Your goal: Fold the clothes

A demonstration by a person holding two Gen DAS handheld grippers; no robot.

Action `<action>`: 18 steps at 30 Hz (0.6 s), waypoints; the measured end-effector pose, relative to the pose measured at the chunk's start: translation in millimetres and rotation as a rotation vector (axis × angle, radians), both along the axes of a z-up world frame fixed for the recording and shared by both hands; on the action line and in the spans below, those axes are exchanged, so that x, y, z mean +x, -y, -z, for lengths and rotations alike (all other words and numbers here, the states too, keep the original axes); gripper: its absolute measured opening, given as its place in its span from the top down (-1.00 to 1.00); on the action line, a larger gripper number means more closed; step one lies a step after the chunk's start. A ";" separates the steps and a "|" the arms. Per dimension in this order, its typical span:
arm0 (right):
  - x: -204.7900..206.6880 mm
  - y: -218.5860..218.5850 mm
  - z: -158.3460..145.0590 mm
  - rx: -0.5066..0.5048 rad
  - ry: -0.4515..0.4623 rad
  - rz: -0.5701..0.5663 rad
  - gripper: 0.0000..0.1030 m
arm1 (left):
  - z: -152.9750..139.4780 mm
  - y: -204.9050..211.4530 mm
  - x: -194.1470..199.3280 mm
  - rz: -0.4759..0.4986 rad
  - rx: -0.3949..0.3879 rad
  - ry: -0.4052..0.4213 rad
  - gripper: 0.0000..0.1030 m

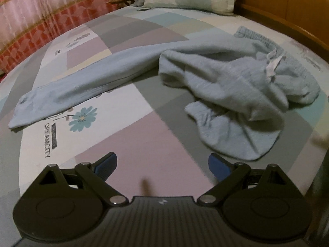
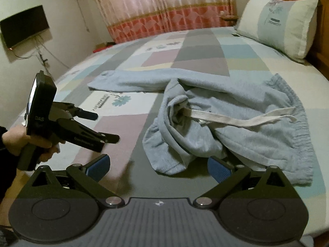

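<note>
Light blue sweatpants (image 1: 222, 78) lie crumpled on the patchwork bedsheet (image 1: 144, 135). One leg (image 1: 86, 82) stretches out flat to the left; the other is bunched near the elastic waistband (image 2: 287, 94), where a white drawstring (image 2: 236, 117) trails across. My left gripper (image 1: 162, 164) hovers open over bare sheet, short of the bunched leg. My right gripper (image 2: 158, 167) is open just above the bunched hem, its right fingertip (image 2: 218, 168) close to the cloth. The left gripper (image 2: 107, 127) also shows in the right wrist view, held by a hand (image 2: 22, 142).
A pillow (image 2: 281, 24) lies at the head of the bed by a wooden headboard (image 1: 298, 10). Pink and red curtains (image 2: 164, 10) hang beyond the far side. A dark wall screen (image 2: 24, 26) with cables is at the left.
</note>
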State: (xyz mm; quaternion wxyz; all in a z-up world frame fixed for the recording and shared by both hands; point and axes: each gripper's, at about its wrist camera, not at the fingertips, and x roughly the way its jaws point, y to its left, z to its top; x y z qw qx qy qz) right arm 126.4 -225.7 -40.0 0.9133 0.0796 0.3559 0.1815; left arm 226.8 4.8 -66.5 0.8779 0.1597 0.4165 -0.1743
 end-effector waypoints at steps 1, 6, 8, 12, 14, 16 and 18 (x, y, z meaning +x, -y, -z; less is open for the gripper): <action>3.0 0.1 1.9 0.009 0.009 -0.013 -0.97 | -1.6 2.6 -1.8 -0.015 -0.008 0.005 -0.86; 32.8 -10.3 9.5 0.011 0.093 -0.099 -0.91 | -3.3 0.4 -7.5 -0.104 -0.049 -0.006 -0.87; 48.9 -18.0 16.3 -0.006 0.109 -0.118 -0.89 | -2.7 -3.3 -10.3 -0.144 -0.047 -0.008 -0.86; 62.5 -32.1 28.6 -0.024 0.078 -0.135 -0.84 | -2.6 -16.1 -18.7 -0.221 -0.059 0.002 -0.87; 51.3 -35.6 30.7 -0.022 0.081 -0.149 -0.85 | 1.0 -21.4 -21.8 -0.231 -0.074 -0.007 -0.87; 39.0 -34.2 35.0 -0.022 0.068 -0.149 -0.85 | 7.9 -24.2 -22.5 -0.221 -0.071 -0.025 -0.87; 28.6 -30.2 41.0 -0.026 0.045 -0.137 -0.87 | 14.2 -25.1 -21.0 -0.226 -0.052 -0.031 -0.87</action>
